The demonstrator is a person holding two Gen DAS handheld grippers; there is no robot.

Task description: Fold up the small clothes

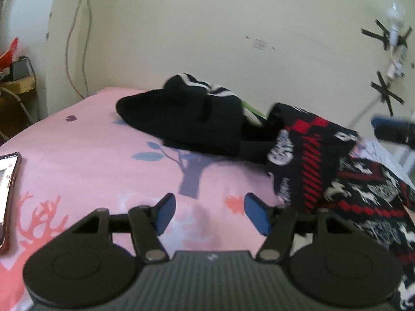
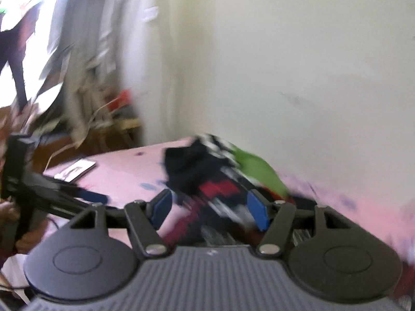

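Clothes (image 1: 337, 181) are being left heaped on the pink bed (image 1: 103, 155), ahead of both tools. The left gripper (image 1: 209, 213) is being held low, level, fingers wide apart, empty; the right gripper (image 2: 209, 212) likewise, above the blurred patterned garment (image 2: 220, 194).

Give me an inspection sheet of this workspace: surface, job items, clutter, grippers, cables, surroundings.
Surface: pink printed bedsheet, mostly bare near the camera.
Job's things: black garment heaped at the far side; patterned red, black and white garment beside it on the right; green cloth showing between them.
Clutter: phone lying at the sheet's left edge.
Grippers: left gripper open, holding nothing; right gripper open, over the patterned garment, view blurred.
Cables: cord hanging down the wall.
Surroundings: cream wall; black tape crosses at the right.
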